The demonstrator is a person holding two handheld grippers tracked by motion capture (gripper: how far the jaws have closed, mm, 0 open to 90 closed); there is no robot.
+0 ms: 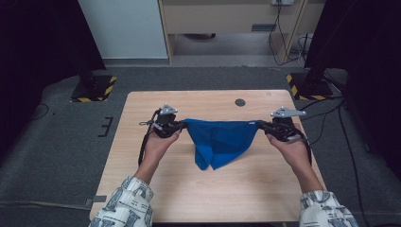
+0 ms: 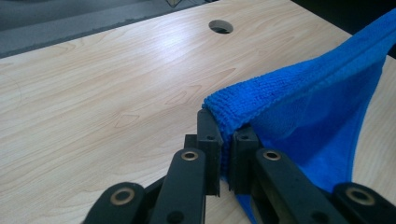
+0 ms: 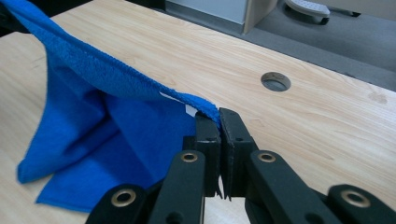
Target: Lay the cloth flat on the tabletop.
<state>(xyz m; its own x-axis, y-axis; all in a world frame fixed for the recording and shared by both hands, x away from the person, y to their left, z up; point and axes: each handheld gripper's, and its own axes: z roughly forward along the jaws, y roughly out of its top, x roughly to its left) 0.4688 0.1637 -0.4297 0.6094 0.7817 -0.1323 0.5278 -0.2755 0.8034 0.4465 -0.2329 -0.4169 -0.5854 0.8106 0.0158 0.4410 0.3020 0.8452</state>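
Above the wooden table (image 1: pixel 156 189), we see a blue cloth (image 1: pixel 220 139) stretched between two grippers. The left gripper (image 1: pixel 182 125) is clamped on one corner, the right gripper (image 1: pixel 259 124) on the opposite corner. The top edge runs taut; the folded lower part sags onto the tabletop near a round hole (image 1: pixel 240 102).

I can read no word, number, label or brand here; the patterned sleeves (image 1: pixel 127 204) on my forearms carry marks too small and blurred for me to tell whether they are letters.
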